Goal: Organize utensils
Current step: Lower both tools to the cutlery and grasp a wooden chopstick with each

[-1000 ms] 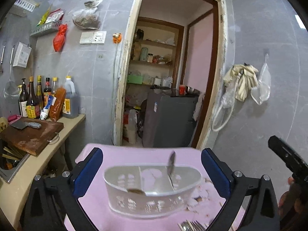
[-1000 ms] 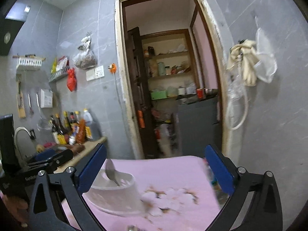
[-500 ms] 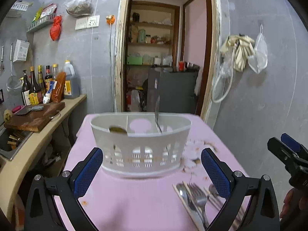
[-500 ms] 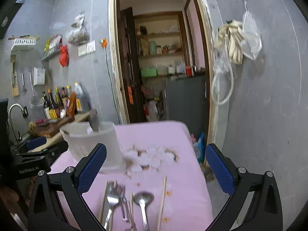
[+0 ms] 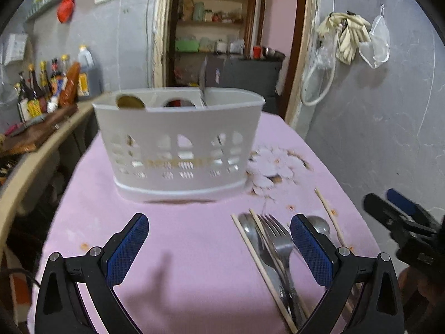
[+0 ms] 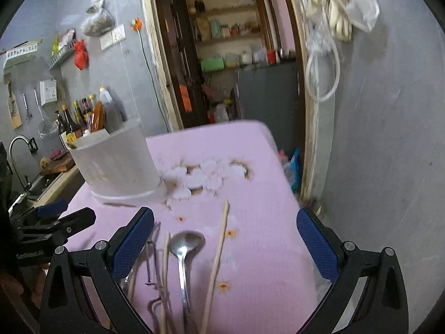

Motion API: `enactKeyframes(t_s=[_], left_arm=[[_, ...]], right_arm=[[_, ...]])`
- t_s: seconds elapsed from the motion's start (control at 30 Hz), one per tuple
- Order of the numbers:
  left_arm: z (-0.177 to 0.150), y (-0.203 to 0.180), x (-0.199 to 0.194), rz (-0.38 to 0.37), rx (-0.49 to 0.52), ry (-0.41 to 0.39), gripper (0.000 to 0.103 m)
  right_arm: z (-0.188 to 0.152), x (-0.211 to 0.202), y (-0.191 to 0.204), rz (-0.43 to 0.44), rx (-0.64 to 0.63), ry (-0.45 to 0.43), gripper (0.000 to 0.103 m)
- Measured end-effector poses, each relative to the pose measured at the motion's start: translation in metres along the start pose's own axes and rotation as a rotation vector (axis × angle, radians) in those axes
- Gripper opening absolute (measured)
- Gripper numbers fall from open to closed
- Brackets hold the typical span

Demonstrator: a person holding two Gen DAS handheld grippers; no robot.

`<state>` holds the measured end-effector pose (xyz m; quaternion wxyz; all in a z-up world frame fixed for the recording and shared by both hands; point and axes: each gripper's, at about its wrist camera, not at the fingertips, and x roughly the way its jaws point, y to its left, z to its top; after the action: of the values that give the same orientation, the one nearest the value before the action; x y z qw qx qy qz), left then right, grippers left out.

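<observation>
Nearest, the left tongs (image 5: 219,246) and right tongs (image 6: 225,243) both gape wide, gripping nothing, over the pink surface (image 5: 178,250). Just ahead lie a fork (image 5: 278,239), spoon (image 6: 185,246) and chopsticks (image 6: 218,253). Farther back stands the white utensil basket (image 5: 178,142), already holding a few pieces.

White caddy (image 5: 178,144) behind wide-spread left gripper (image 5: 219,246).
</observation>
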<state>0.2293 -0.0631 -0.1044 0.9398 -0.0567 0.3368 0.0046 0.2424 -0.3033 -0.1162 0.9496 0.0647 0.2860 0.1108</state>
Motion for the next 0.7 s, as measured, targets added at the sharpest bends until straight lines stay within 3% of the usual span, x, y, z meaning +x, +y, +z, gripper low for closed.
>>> enactKeyframes(t_s=[0.07, 0.1, 0.17, 0.37, 0.47, 0.53, 0.6, 0.7], left_arm=[[-0.002, -0.002, 0.007, -0.017, -0.008, 0.026, 0.100], [-0.003, -0.002, 0.010, -0.026, -0.011, 0.037, 0.095], [-0.004, -0.003, 0.018, -0.041, -0.013, 0.070, 0.085], [-0.010, -0.008, 0.042, -0.071, -0.025, 0.159, 0.060], [-0.010, -0.007, 0.050, -0.104, -0.051, 0.188, 0.046], [-0.007, -0.002, 0.056, -0.127, -0.092, 0.205, 0.030], [-0.006, 0.001, 0.065, -0.131, -0.119, 0.249, 0.023], [-0.006, 0.005, 0.072, -0.151, -0.159, 0.275, 0.021]], right_arm=[[-0.002, 0.012, -0.004, 0.020, 0.018, 0.036, 0.097], [-0.003, 0.017, -0.004, 0.024, 0.020, 0.052, 0.094], [-0.005, 0.028, -0.004, 0.040, 0.021, 0.085, 0.076], [-0.009, 0.059, 0.000, 0.086, 0.027, 0.178, 0.055], [-0.010, 0.067, 0.001, 0.104, 0.032, 0.201, 0.049], [-0.011, 0.073, 0.002, 0.110, 0.034, 0.224, 0.046], [-0.011, 0.079, 0.004, 0.116, 0.033, 0.247, 0.042], [-0.009, 0.086, 0.009, 0.113, 0.016, 0.273, 0.036]])
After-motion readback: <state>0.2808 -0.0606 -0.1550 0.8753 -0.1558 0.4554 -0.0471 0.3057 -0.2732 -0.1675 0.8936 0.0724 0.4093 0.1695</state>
